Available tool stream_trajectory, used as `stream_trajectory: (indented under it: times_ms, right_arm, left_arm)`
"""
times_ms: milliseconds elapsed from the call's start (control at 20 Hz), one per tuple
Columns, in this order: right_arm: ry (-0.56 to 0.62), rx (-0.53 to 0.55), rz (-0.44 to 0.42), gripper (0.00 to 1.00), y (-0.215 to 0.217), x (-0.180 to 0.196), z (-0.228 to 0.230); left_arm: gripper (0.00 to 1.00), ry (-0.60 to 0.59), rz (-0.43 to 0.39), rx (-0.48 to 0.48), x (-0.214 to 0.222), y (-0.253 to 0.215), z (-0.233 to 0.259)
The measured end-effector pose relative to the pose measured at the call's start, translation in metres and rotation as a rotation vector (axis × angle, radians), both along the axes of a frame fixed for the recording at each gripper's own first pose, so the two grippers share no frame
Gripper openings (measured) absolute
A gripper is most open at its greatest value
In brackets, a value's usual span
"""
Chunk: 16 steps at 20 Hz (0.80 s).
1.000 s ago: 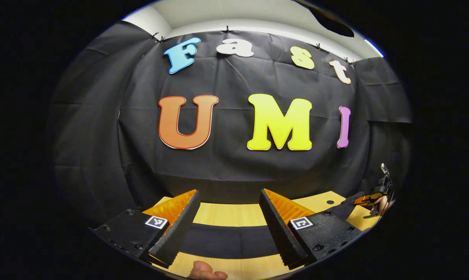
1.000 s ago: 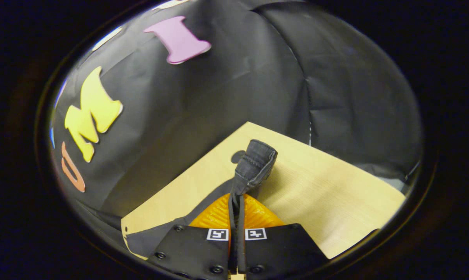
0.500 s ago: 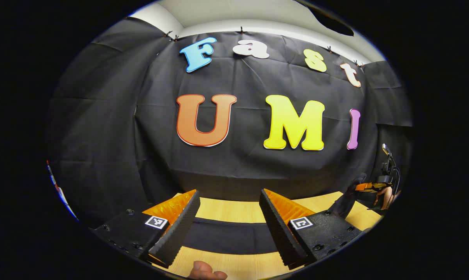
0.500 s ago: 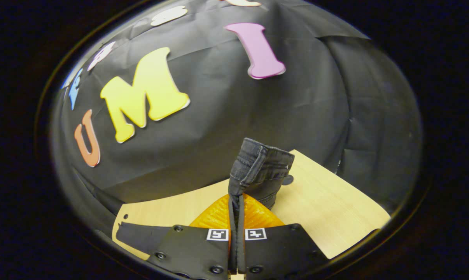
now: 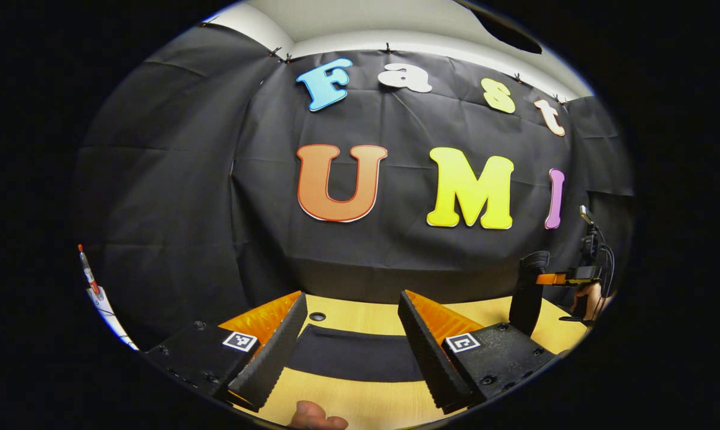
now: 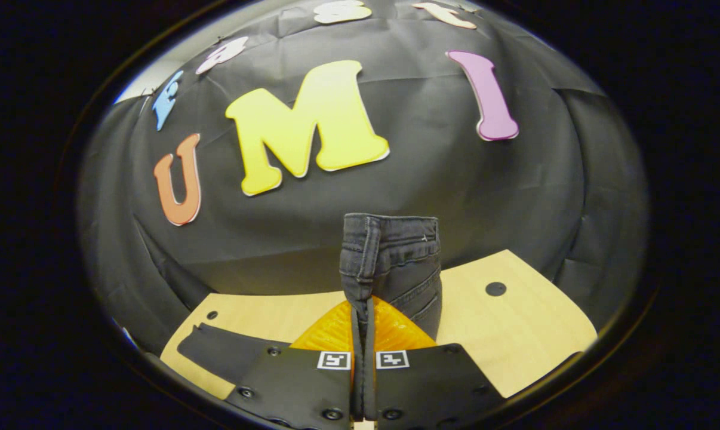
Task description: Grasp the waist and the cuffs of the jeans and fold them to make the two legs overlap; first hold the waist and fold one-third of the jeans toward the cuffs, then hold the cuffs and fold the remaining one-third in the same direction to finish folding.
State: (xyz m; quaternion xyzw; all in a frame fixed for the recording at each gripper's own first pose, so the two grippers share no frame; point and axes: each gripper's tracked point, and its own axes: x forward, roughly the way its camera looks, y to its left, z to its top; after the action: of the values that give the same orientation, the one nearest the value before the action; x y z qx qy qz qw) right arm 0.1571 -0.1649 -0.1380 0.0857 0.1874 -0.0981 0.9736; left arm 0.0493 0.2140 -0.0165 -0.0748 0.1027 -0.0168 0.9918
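On the pale wooden surface (image 5: pixel 360 319), a flat band of the dark grey denim jeans (image 5: pixel 348 357) lies between the spread, ridged fingers of the left tool (image 5: pixel 351 346), which stands wide open and holds nothing, with bare wood beyond the cloth up to the far edge. In the right gripper view the right tool (image 6: pixel 364 334) is pinched tight on the stitched waist of the jeans (image 6: pixel 393 263), lifted upright above the surface (image 6: pixel 515 334), whose far right corner lies bare. In the left gripper view that raised fold (image 5: pixel 527 289) hangs near the surface's right edge.
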Motion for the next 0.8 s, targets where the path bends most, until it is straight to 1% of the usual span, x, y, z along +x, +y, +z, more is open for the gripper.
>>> stream_trajectory:
  times_ms: [50, 100, 300, 400, 450, 500, 550, 800]
  right_arm:
    - [0.004, 0.0, 0.015, 0.0, 0.01, 0.003, -0.003]
    - [0.006, -0.002, 0.029, 0.05, 0.02, 0.003, -0.006]
    - [0.012, 0.004, 0.075, 0.01, 0.056, 0.01, -0.015]
    - [0.027, -0.003, 0.108, 0.01, 0.076, 0.014, -0.026]
    - [0.042, -0.004, 0.123, 0.01, 0.087, 0.016, -0.033]
    - [0.053, 0.0, 0.137, 0.05, 0.096, 0.016, -0.041]
    - [0.066, 0.003, 0.15, 0.0, 0.108, 0.016, -0.049]
    - [0.136, -0.017, 0.237, 0.01, 0.169, 0.006, -0.101]
  left_arm:
    - [0.99, 0.004, 0.008, -0.002, -0.001, 0.005, -0.002]
    - [0.99, 0.007, 0.015, -0.003, -0.004, 0.011, -0.003]
    - [0.99, 0.016, 0.045, 0.008, -0.016, 0.033, -0.007]
    - [0.99, 0.021, 0.058, 0.004, -0.021, 0.041, -0.009]
    - [0.99, 0.025, 0.063, 0.001, -0.024, 0.046, -0.011]
    - [0.99, 0.026, 0.067, 0.0, -0.026, 0.05, -0.011]
    - [0.99, 0.027, 0.071, 0.001, -0.028, 0.052, -0.012]
    - [0.99, 0.034, 0.083, -0.003, -0.038, 0.064, -0.012]
